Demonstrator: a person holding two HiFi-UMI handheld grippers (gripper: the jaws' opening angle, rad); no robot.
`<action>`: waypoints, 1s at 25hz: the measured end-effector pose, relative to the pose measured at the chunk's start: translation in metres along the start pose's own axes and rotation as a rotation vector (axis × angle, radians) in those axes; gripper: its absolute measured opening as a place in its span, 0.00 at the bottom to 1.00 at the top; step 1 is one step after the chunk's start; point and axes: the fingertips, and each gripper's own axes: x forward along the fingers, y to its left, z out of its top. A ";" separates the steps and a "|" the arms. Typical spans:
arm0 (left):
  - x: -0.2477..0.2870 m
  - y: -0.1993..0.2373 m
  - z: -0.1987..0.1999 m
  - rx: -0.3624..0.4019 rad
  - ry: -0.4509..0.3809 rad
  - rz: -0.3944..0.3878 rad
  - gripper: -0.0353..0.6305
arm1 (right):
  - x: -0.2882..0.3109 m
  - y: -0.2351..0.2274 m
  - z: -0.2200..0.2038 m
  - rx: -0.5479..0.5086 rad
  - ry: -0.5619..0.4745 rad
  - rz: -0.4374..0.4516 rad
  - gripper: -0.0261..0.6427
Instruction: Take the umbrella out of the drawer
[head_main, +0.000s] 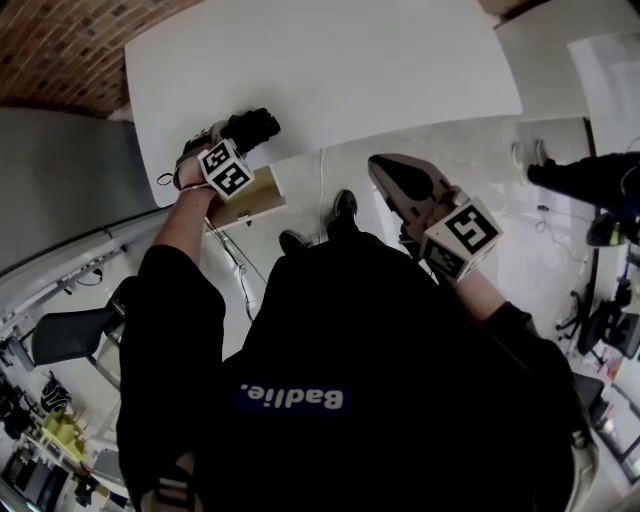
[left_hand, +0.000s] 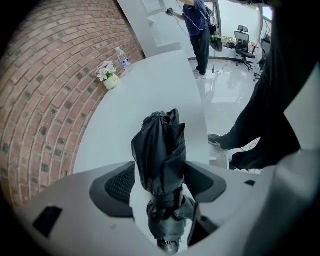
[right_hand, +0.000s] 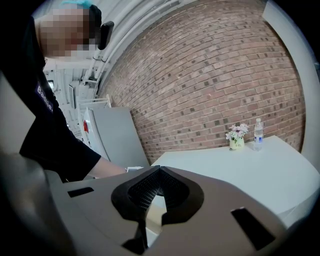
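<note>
A folded black umbrella (left_hand: 160, 155) lies on the white table (left_hand: 150, 90) between the jaws of my left gripper (left_hand: 161, 182). The jaws stand wide on either side of it and the pads do not press on it. In the head view the left gripper (head_main: 250, 128) points steeply down at the table's near left edge, with the umbrella (head_main: 264, 122) under it. Just below that edge the wooden drawer (head_main: 255, 203) stands pulled out. My right gripper (head_main: 378, 165) hangs in the air to the right of the drawer, its tips together on nothing, as the right gripper view (right_hand: 159, 169) shows.
At the table's far end, by the brick wall, stand a small flower pot (left_hand: 107, 75) and a water bottle (left_hand: 122, 57). A grey cabinet (head_main: 60, 190) stands left of the table. A person (left_hand: 197, 30) and office chairs (left_hand: 243, 42) are farther off on the glossy floor.
</note>
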 end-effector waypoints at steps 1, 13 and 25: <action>-0.005 0.002 0.001 -0.003 -0.011 0.008 0.52 | 0.002 0.002 0.001 -0.003 -0.003 0.005 0.08; -0.083 0.021 -0.004 -0.173 -0.167 0.137 0.47 | 0.030 0.045 0.013 -0.049 -0.022 0.090 0.08; -0.166 -0.007 -0.014 -0.556 -0.410 0.157 0.32 | 0.046 0.095 0.006 -0.083 0.029 0.150 0.08</action>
